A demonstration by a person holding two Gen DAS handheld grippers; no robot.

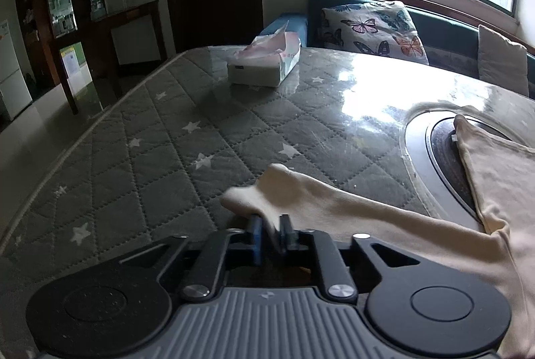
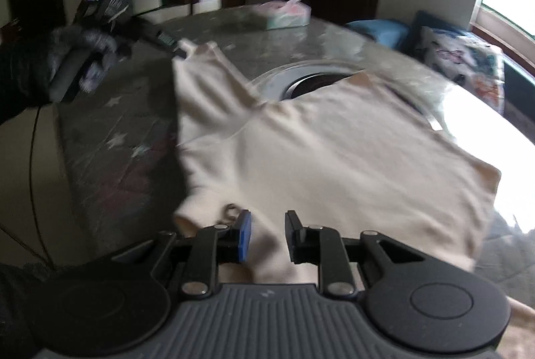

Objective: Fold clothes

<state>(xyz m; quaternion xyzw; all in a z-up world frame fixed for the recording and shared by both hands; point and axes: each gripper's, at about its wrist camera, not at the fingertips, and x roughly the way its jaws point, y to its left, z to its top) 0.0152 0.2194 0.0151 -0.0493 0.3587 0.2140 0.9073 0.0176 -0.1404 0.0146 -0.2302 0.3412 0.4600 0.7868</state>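
A cream garment lies partly folded on the quilted grey table cover. My left gripper is shut on the end of its sleeve, which stretches right toward the garment body. In the right wrist view the left gripper shows at the far left, held by a gloved hand, pinching the sleeve tip. My right gripper is open just above the garment's near edge, with cloth lying under and between its fingers.
A tissue box stands at the far side of the table. A round recessed cooktop sits in the table, partly under the garment. A bench with a butterfly pillow runs behind, below the window.
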